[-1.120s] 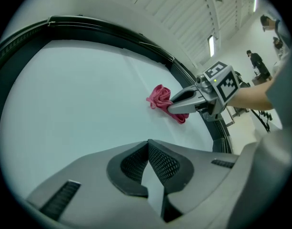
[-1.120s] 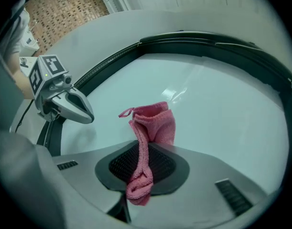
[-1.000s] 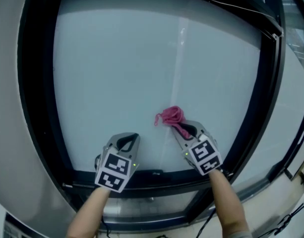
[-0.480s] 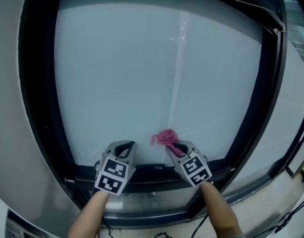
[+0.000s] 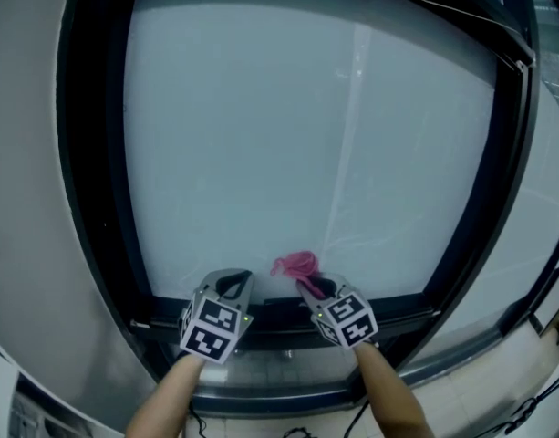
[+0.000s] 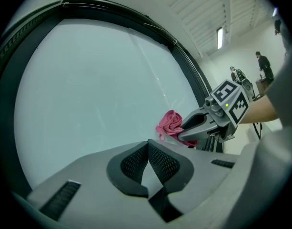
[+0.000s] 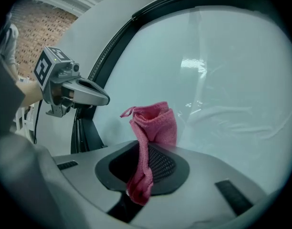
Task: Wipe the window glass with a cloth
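Note:
A large pane of frosted window glass [image 5: 288, 135] fills the head view inside a black frame [image 5: 92, 153]. My right gripper [image 5: 308, 284] is shut on a bunched pink cloth [image 5: 295, 265] that presses on the glass just above the lower frame bar. In the right gripper view the pink cloth [image 7: 153, 132] hangs between the pads against the glass [image 7: 222, 80]. My left gripper [image 5: 233, 282] is shut with nothing in it, a little left of the cloth, near the bottom of the pane. From the left gripper view the cloth [image 6: 170, 125] and the right gripper [image 6: 185, 130] show to the right.
The lower frame bar [image 5: 279, 316] runs right under both grippers. A vertical black mullion [image 5: 480, 181] bounds the pane on the right, with more glass beyond. A grey wall [image 5: 24, 199] lies to the left. A distant person [image 6: 265, 66] stands in the room behind.
My right gripper has carried the cloth down and slightly left over the glass, from mid-low on the pane to its bottom edge. The left gripper has stayed low by the frame bar.

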Demonstrator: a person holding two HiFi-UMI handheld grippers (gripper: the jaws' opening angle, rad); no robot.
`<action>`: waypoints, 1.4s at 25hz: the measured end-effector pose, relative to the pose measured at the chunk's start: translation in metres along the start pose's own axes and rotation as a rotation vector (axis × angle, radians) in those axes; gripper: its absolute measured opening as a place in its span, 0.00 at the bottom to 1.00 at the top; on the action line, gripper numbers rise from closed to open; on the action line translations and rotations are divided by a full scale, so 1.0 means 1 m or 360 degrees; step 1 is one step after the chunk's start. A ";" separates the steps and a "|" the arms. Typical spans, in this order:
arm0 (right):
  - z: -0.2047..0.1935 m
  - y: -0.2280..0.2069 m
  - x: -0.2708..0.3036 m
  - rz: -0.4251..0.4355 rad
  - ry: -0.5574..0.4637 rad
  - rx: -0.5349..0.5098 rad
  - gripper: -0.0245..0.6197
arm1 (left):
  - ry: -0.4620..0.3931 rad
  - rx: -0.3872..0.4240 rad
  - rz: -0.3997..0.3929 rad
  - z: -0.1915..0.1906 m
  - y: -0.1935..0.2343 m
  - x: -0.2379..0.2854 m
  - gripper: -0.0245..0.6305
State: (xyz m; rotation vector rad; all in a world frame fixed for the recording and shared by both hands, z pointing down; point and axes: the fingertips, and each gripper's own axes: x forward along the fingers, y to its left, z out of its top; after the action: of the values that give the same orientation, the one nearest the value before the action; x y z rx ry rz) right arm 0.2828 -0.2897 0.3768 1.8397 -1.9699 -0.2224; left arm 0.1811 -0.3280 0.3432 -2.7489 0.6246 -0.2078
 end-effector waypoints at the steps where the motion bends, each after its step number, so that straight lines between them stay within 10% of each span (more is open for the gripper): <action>1: 0.002 0.005 0.003 0.0010 0.0001 -0.0017 0.12 | 0.0006 0.0011 0.0006 -0.002 0.001 -0.002 0.05; 21: 0.091 0.018 0.013 -0.0006 -0.0095 -0.0362 0.12 | -0.0090 0.0152 0.0089 0.040 0.046 -0.021 0.05; 35: 0.256 -0.057 -0.034 -0.0204 -0.0525 -0.0516 0.12 | -0.0338 0.0185 0.0145 0.133 0.072 -0.026 0.05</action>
State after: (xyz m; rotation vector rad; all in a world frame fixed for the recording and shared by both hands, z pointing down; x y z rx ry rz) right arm 0.2291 -0.3068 0.1189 1.7987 -1.8800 -0.8808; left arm 0.1568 -0.3428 0.1926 -2.5787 0.6557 0.0665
